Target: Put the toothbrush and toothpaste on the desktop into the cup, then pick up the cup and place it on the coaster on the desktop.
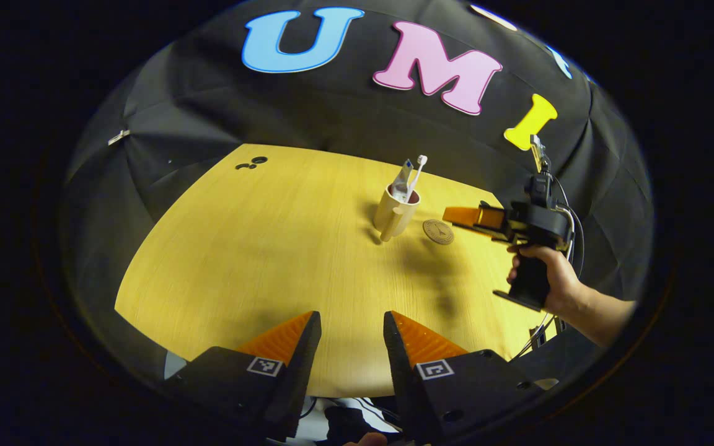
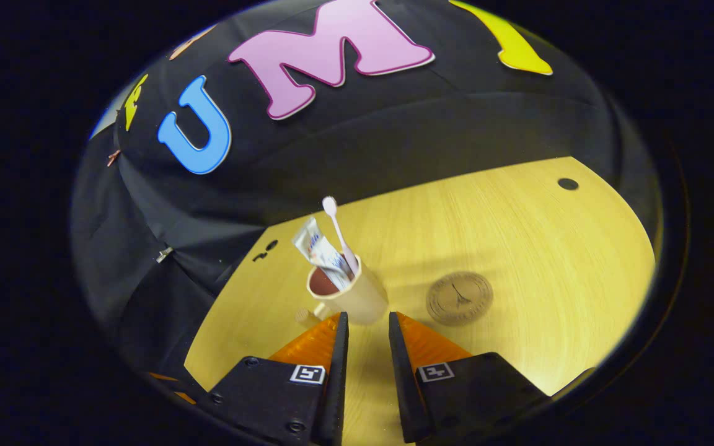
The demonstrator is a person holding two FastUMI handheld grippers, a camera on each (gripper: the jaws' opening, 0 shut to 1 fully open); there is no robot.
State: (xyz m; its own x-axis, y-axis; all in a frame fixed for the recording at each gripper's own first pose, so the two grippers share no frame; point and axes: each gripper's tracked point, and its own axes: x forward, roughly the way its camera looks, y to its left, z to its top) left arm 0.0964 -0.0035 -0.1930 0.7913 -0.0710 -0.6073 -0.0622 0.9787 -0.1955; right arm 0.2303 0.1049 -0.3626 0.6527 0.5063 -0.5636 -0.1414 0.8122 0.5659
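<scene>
1. Standing upright on a yellow wooden desktop (image 1: 258, 248) is being seen a beige cup (image 1: 393, 212), toward the far right part of the surface in the left gripper view.
2. A white toothbrush (image 1: 418, 170) and a toothpaste tube (image 1: 403, 179) are being held inside the cup, both leaning and sticking out above its rim.
3. The cup's handle (image 1: 388, 230) is being shown on its near side in the left gripper view.
4. A round brown coaster (image 1: 438, 231) is lying flat on the desktop just beside the cup, to its right, and is not being touched by it.
5. The left gripper (image 1: 352, 325) is being held low over the near edge of the desktop, well apart from the cup, with its fingers spread apart and nothing between them.
6. The right gripper (image 2: 364, 325) is being held just beside the cup (image 2: 352, 294) in the right gripper view, with its fingers apart and nothing being clamped; whether the fingertips are touching the cup cannot be told.
7. In the right gripper view the coaster (image 2: 459, 298) is lying to the right of the cup, with the toothbrush (image 2: 338, 232) and the toothpaste tube (image 2: 321, 250) rising from it.
8. In the left gripper view the right gripper (image 1: 463, 215) is being gripped by a hand (image 1: 556, 282) at the right, its fingers pointing left toward the coaster.
</scene>
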